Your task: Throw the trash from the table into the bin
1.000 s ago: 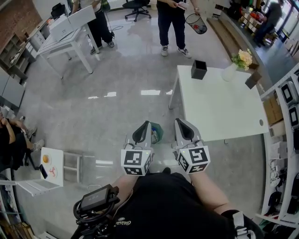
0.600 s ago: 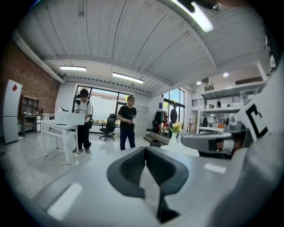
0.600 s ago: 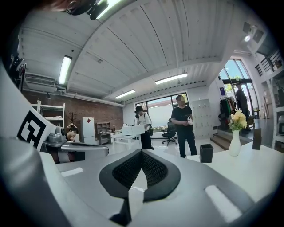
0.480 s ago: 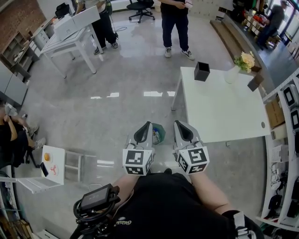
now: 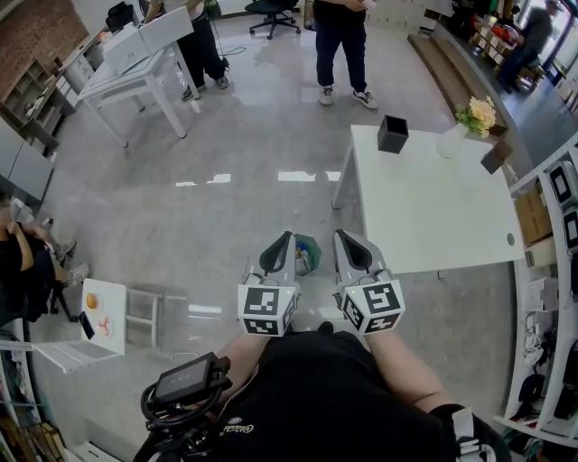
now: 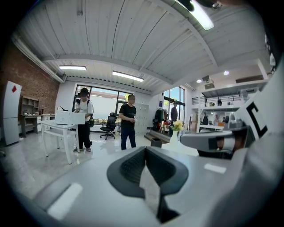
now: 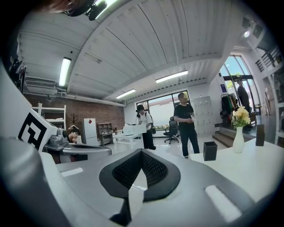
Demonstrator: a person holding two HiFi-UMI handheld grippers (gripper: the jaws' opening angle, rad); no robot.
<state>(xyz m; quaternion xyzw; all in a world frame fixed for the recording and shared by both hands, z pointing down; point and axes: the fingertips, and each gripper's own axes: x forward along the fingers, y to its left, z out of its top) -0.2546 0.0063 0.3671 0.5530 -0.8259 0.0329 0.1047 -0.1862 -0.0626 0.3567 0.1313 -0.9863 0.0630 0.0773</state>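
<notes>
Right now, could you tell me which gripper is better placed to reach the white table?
Probably the right: the right gripper sits beside the white table, while the left gripper lies across the green bin from it. Both shut.

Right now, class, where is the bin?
Head view, lower centre: the bin sits on the floor, seen between the left hand-held gripper and the right hand-held gripper, just left of the table.

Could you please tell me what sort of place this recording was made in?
Most likely an open-plan office or lab workspace: a plain white rectangular table, a black wheeled office chair, and long ceiling strip lights over a polished grey floor.
</notes>
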